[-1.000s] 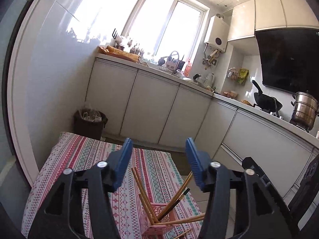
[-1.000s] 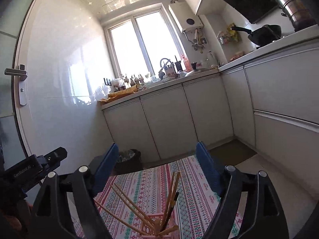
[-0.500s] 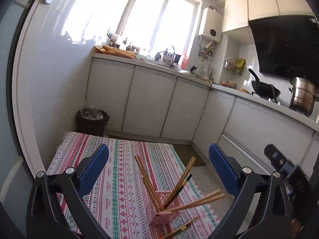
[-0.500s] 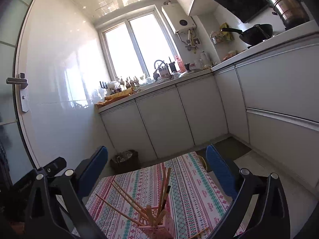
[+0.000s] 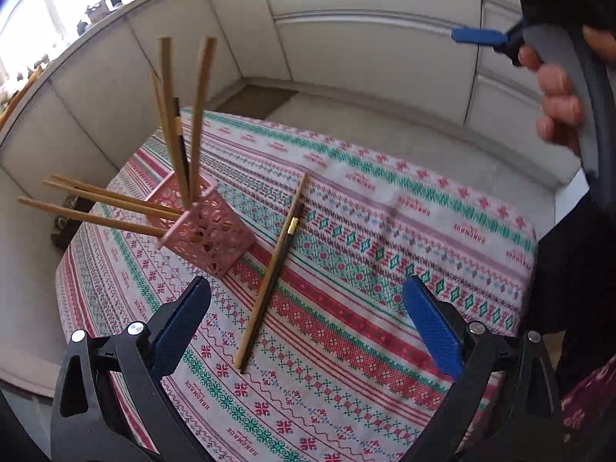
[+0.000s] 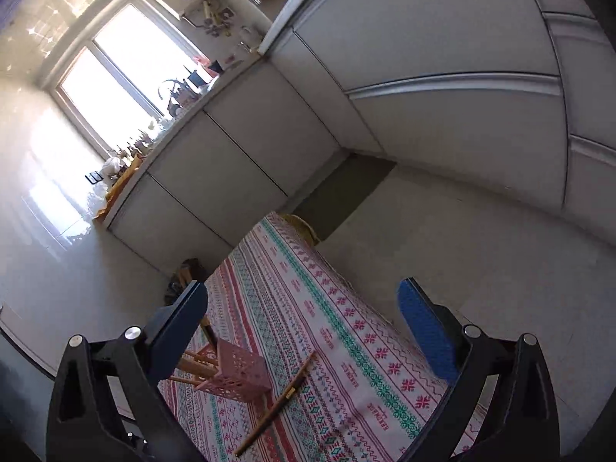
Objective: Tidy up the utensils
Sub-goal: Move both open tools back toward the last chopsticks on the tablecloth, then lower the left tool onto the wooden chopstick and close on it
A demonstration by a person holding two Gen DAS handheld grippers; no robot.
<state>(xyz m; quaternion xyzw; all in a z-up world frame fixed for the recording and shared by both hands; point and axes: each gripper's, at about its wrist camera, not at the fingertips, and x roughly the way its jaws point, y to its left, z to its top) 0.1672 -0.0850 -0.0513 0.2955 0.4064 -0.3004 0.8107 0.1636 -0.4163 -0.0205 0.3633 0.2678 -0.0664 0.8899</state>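
On the patterned tablecloth [image 5: 385, 231], near its far-left corner, stands the pink holder [image 5: 208, 235] of chopsticks; two loose chopsticks [image 5: 269, 281] lie just beside. Left gripper [image 5: 308, 319] and right gripper [image 6: 304, 331] have just spread wide, empty.

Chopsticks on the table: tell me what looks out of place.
Two chopsticks, one wooden and one dark, lie loose on the patterned tablecloth beside the pink holder, not in it. The chopsticks in the holder splay untidily, some upright, some leaning far out sideways.
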